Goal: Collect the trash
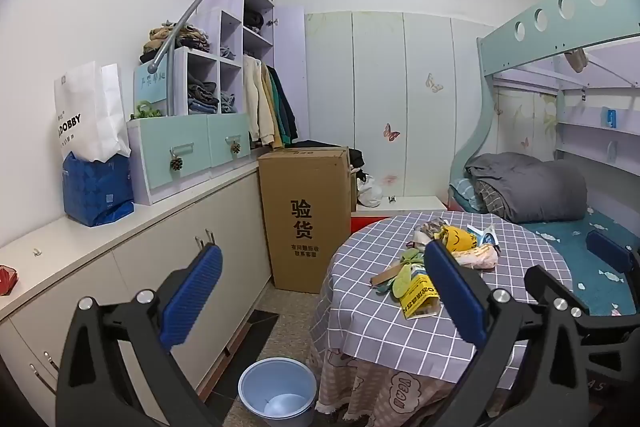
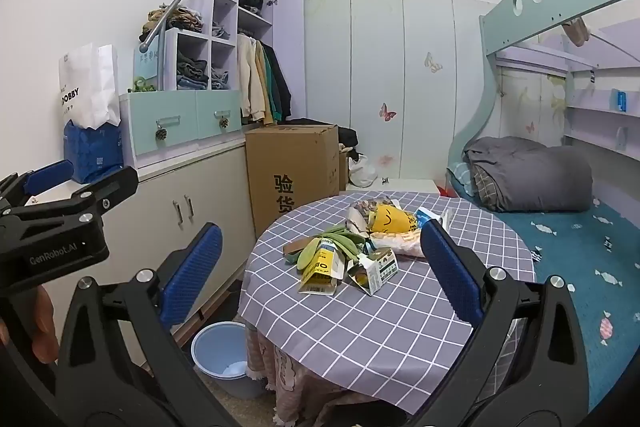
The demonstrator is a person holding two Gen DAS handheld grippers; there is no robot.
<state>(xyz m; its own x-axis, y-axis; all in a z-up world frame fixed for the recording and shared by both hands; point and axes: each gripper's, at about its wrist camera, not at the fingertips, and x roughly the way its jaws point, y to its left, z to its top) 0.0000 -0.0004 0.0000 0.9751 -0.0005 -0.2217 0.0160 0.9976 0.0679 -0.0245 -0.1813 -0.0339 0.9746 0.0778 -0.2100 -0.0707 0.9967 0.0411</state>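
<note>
Bedroom, cramped. Bunk bed (image 2: pixel 580 235) on the right, low cabinets (image 1: pixel 168 267) along the left wall, tall cardboard box (image 1: pixel 306 215) at their far end.

Round table (image 2: pixel 380 315) under a grey checked cloth, pushed against the bed.

Blue bin (image 1: pixel 276 391) on the floor, just beside the table's near-left edge; looks almost empty apart from something pale at the bottom.

Trash pile (image 2: pixel 360 243) sits mid-table, toward the far side: yellow carton (image 2: pixel 320 271) lying open at the near edge, small white carton (image 2: pixel 378 269) touching it, green wrappers, a yellow bag and pink packet behind.

Left gripper (image 1: pixel 320 291) and right gripper (image 2: pixel 318 271): both sets of jaws spread fully wide, nothing between them, both hanging short of the pile and tilted slightly down.

Judgement: collection not yet begun. Best start is the nearest loose piece, the yellow carton. Bring the right gripper in low, pinch across the carton's flattened walls rather than its open flap, lift clear of neighbours so nothing drags along. Bin is low and left, so the left gripper suits the drop; release only once over its mouth.
</note>
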